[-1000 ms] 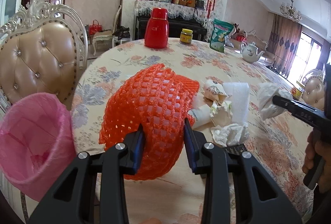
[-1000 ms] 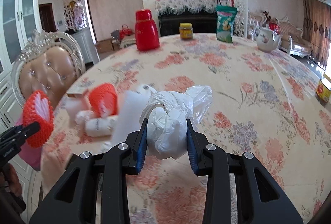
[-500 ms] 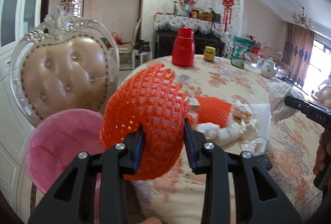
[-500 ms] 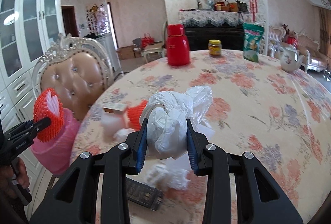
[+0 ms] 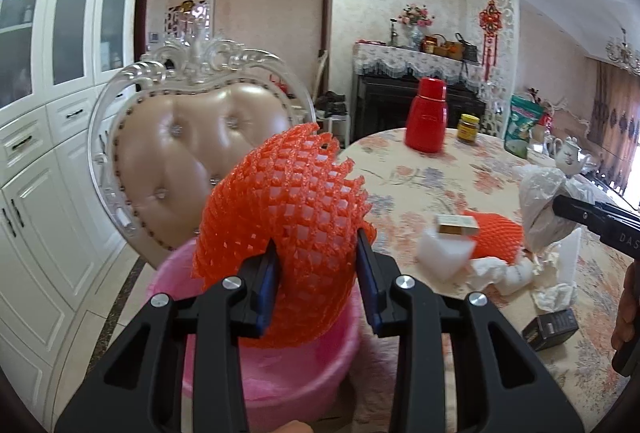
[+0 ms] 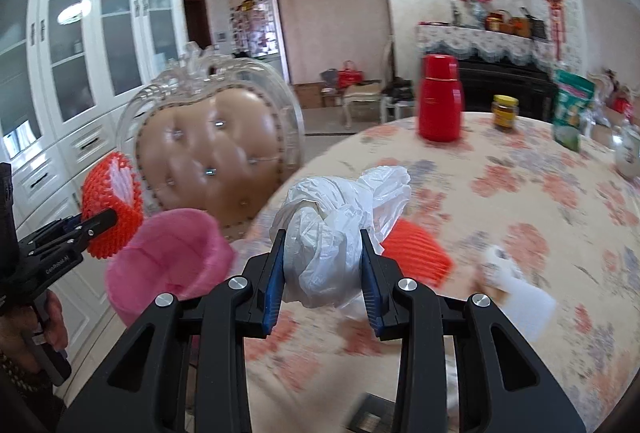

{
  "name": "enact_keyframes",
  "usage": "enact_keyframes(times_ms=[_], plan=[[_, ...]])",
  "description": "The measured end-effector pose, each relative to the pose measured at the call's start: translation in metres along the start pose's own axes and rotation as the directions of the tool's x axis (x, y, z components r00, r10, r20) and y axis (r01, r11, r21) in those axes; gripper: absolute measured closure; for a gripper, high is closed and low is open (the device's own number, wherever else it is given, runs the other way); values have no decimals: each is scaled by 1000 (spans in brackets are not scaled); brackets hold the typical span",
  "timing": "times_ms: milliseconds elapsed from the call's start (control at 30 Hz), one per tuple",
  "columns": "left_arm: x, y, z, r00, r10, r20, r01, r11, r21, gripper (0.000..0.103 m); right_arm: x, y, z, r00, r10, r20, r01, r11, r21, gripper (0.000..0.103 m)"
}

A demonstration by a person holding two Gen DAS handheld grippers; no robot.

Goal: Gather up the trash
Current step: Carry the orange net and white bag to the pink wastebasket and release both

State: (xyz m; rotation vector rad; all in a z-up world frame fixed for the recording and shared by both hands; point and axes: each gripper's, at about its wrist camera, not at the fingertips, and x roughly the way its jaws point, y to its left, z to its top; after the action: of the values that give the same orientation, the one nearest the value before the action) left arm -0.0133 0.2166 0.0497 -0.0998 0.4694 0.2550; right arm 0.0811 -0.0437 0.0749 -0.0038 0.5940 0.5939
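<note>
At about 7 o'clock in the left wrist view, the pink bin (image 5: 256,365) stands on the floor just off the table (image 5: 424,173) edge, in front of a padded chair (image 5: 188,169); it has a pink liner, and what little of its inside shows looks empty, though most is hidden. Directly above it the left claw (image 5: 316,281) pinches a red foam net (image 5: 288,233), its pads sunk into the mesh. The net looks very light, soft and springy, so it should crush rather than slip, and a hold across its bunched lower part, as here, seems sound; on release it may spring open and catch the rim. To the right, at 3 o'clock, more trash lies on the table: a second red net (image 5: 496,237), a small box (image 5: 456,225), white foam and crumpled tissue (image 5: 516,273), and a dark box (image 5: 552,325) near the edge. In the right wrist view, the right claw (image 6: 324,265) is pressed onto a wadded white plastic bag (image 6: 332,233) over the table, with the bin at 9 o'clock from it. The bag looks weightless, limp and slick, so gripping the thick knotted wad rather than a loose flap seems safest.
</note>
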Motion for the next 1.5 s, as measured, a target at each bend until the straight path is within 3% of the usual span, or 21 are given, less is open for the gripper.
enact_keyframes(times_ms=[533,1100,1133,1200,1233,1433,1500], plan=[[-6,66,-1,998,69,-13,-70,996,-56,66,72,121,16,973,215,-87,-224,968,-113,69],[-16,96,-7,995,99,-15,-100,991,-89,66,122,185,9,945,274,-180,-305,936,-174,67],[-16,97,-7,995,99,-15,-100,991,-92,66,124,186,9,945,272,-181,-303,937,-175,66],[-15,99,-7,995,100,-18,-101,990,-94,66,128,187,10,945,269,-185,-301,938,-175,46],[-16,98,-8,995,101,-19,-102,990,-94,66,130,187,9,945,268,-186,-300,938,-175,43],[-11,98,-8,995,93,-25,-95,991,-97,66,133,180,10,953,242,-184,-274,947,-171,41],[-8,96,-9,996,81,-33,-84,992,-98,65,131,173,9,957,228,-178,-257,953,-162,35]])
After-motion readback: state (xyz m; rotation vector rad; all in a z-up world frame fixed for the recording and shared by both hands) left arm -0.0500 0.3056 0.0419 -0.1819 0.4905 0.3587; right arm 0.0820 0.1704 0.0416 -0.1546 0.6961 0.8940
